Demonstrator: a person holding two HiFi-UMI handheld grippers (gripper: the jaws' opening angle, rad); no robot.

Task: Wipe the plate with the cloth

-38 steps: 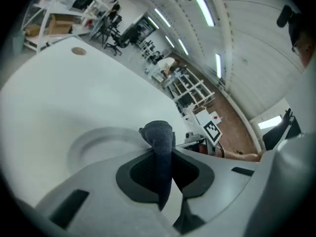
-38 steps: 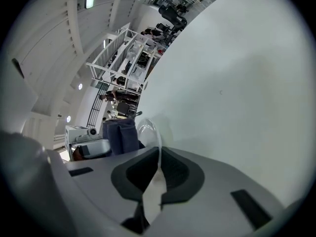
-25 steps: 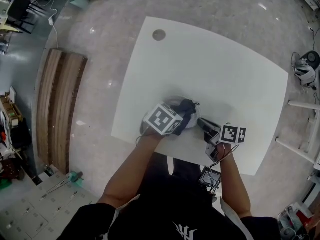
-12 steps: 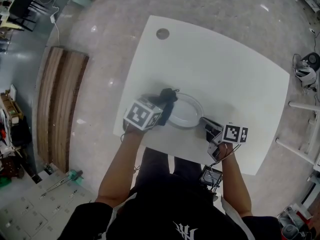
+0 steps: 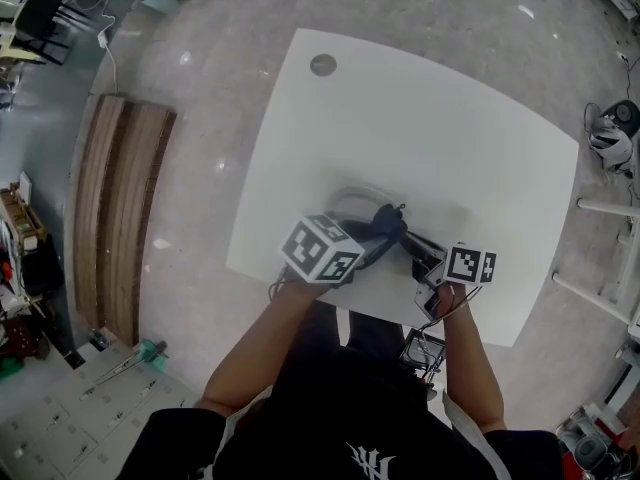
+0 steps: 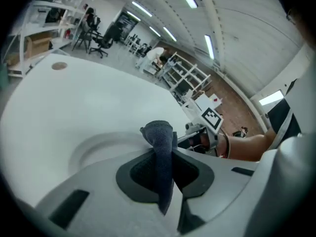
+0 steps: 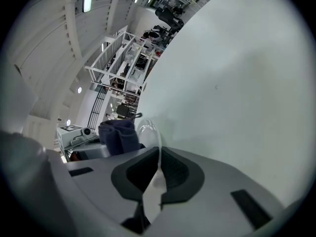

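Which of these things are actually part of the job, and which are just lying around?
In use:
cloth, clamped in the left hand-held gripper
plate, rim pinched by the right hand-held gripper

Lying about:
wooden bench on the floor
what looks like a helmet, also on the floor
round cap in the tabletop

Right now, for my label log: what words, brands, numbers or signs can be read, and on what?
No legible words or numbers anywhere.
Cube on the left hand-held gripper: square marker pattern, no text.
Cube on the right hand-held gripper: same.
White print on shirt: cut off, unreadable.
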